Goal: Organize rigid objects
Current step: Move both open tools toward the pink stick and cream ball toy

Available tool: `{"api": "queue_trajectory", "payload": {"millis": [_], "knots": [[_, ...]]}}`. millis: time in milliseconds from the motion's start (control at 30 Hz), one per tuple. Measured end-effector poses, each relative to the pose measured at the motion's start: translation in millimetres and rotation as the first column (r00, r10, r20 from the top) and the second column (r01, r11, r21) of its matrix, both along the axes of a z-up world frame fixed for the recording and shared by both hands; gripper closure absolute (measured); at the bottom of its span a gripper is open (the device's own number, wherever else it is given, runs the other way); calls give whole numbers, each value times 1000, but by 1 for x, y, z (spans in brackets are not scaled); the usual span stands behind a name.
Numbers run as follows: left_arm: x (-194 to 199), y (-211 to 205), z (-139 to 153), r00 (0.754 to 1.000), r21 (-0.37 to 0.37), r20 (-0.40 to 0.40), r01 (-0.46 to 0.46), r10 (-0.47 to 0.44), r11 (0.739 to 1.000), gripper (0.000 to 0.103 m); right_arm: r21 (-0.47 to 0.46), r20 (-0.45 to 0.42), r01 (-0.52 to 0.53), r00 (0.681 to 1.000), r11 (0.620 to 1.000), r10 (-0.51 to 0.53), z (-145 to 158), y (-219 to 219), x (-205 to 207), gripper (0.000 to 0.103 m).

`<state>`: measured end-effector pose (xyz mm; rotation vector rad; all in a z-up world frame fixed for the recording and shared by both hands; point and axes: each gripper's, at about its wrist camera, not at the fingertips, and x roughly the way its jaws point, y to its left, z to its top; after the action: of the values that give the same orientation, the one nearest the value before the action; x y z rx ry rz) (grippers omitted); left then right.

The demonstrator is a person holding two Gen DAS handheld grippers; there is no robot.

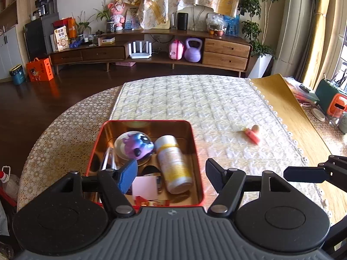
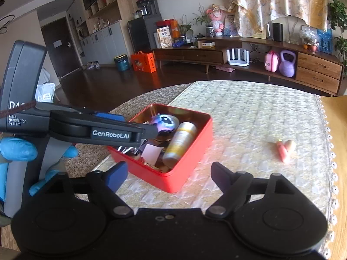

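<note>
The red tin sits open on the quilted cloth that covers the round table, and it serves as the landmark here. Inside the tin, a white and yellow bottle lies on its side along the right wall. Just left of the bottle, a purple toy figure rests on a round silvery lid. Near the front wall of the tin lies a white card, with some red scraps in front of it; other small pieces under the toy are too shadowed to name.

Well to the right of the tin, out on the cloth, lies a small pink and red toy with a pale rounded end; it is blurred in both views, so its exact shape cannot be told.

The left gripper hangs over the front part of the tin, its jaws spread wide with nothing between them; one blue pad is above the tin's left side. The right gripper hovers in front of the tin and to its right, jaws also wide apart and empty. A blue-gloved hand holds the left gripper's handle.
</note>
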<state>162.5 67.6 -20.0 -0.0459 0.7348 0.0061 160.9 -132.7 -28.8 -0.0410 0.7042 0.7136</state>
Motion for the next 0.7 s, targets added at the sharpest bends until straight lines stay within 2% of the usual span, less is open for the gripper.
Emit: {"api": "queue_trajectory", "payload": {"millis": [100, 200, 367, 467, 700], "knots": [[-2, -8, 2, 1000, -7, 10, 6, -6, 1000, 27, 6, -8, 36, 999, 999, -36, 0, -12, 2, 14], [-2, -15, 3, 1000, -14, 11, 18, -18, 1000, 27, 23, -20, 81, 997, 996, -81, -1, -27, 5, 13], [3, -27, 2, 999, -21, 10, 38, -38, 999, 26, 52, -27, 132, 991, 990, -131, -2, -52, 11, 4], [7, -35, 0, 999, -22, 12, 37, -36, 999, 20, 57, -26, 159, 987, 986, -157, -4, -68, 16, 2], [23, -54, -9, 999, -32, 8, 53, -53, 998, 19, 31, 3, 204, 979, 978, -205, -12, -94, 28, 0]]}}
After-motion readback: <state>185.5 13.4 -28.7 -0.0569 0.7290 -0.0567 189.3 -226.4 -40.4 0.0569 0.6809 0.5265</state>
